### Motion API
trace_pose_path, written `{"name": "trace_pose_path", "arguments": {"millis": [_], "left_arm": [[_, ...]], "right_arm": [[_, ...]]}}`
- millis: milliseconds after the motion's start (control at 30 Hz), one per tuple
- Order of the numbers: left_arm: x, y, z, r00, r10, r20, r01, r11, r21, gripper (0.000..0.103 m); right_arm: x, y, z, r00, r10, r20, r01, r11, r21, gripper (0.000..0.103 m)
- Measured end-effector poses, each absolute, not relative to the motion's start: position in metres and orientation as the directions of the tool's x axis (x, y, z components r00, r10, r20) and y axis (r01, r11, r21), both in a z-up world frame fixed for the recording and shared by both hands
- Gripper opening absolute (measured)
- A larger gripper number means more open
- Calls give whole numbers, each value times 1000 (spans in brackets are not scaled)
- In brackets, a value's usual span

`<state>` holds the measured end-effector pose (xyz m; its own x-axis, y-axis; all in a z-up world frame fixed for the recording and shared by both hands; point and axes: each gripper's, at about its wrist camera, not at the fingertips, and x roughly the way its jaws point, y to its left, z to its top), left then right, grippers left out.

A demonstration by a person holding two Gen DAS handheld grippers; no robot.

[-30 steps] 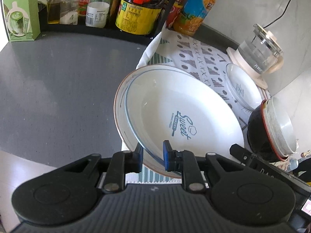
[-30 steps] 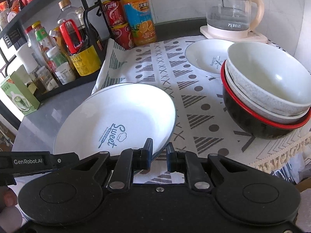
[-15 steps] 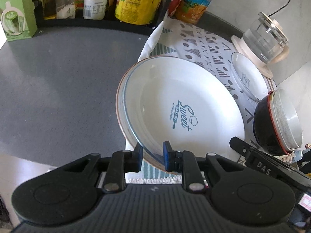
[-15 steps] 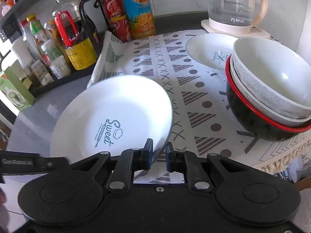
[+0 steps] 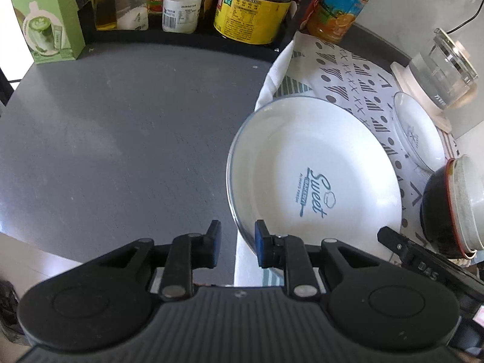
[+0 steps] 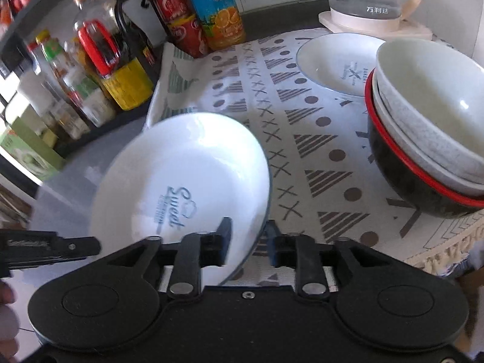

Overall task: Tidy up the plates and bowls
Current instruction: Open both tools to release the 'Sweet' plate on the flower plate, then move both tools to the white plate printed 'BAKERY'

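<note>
Compared with one second ago, the large plate (image 5: 314, 175) sits further right in the left wrist view, and the red-rimmed plate seen beneath it then is no longer visible. The left gripper (image 5: 237, 243) clamps the near rim of the large plate; the rim lies against the right-hand pad (image 5: 260, 243). The right gripper (image 6: 248, 239) is releasing: its jaws are opening, the plate rim stands between them, and a gap shows between the rim and the right-hand pad (image 6: 273, 243).

The large plate is tilted and blurred in the right wrist view, positioned over the edge where the patterned cloth (image 5: 357, 75) meets the dark counter (image 5: 121, 136). It bears blue "Sweet" lettering.

On the cloth, a small plate (image 5: 420, 133) lies near a glass kettle (image 5: 444, 69). A bowl stack (image 6: 423, 127) stands just beside the small plate: two pale bowls nested inside a black, red-rimmed bowl.
</note>
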<state>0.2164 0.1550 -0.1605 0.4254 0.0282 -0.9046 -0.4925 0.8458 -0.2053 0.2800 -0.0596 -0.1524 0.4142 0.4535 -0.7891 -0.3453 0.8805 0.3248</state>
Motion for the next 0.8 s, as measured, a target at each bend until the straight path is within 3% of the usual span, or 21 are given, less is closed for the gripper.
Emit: {"name": "trace_pose_path", "arguments": {"millis": [67,133,300,467,600,733,800], "left_arm": [[221,157,-155,432,35,-901,-485,851,-199,20],[225,158,-147,444,52,-894,-472,862,-184,25],[241,158,-132,467,51,-883,-453,871,-190,37],[259,155,-118,510,49,-859,-421,885,-199,48],[278,149,-109,537,19,-843,-363,908,-210,55],[294,148,-100,568,-12,-823,-333,911,-243,78],[304,148,-97,577,-14,-816,-316,918,-239,82]], "right_arm": [[280,-64,-143,429,462,-777,-356,876,325,55],[280,-67,-134,447,476,-757,-373,869,326,61],[283,-76,-110,495,507,-706,-397,855,335,89],[295,-84,-89,551,490,-676,-372,869,327,101],[307,-86,-75,599,464,-652,-338,885,319,103],[319,-88,-67,641,423,-640,-305,906,293,103],[327,-90,-65,650,405,-644,-281,914,292,103]]}}
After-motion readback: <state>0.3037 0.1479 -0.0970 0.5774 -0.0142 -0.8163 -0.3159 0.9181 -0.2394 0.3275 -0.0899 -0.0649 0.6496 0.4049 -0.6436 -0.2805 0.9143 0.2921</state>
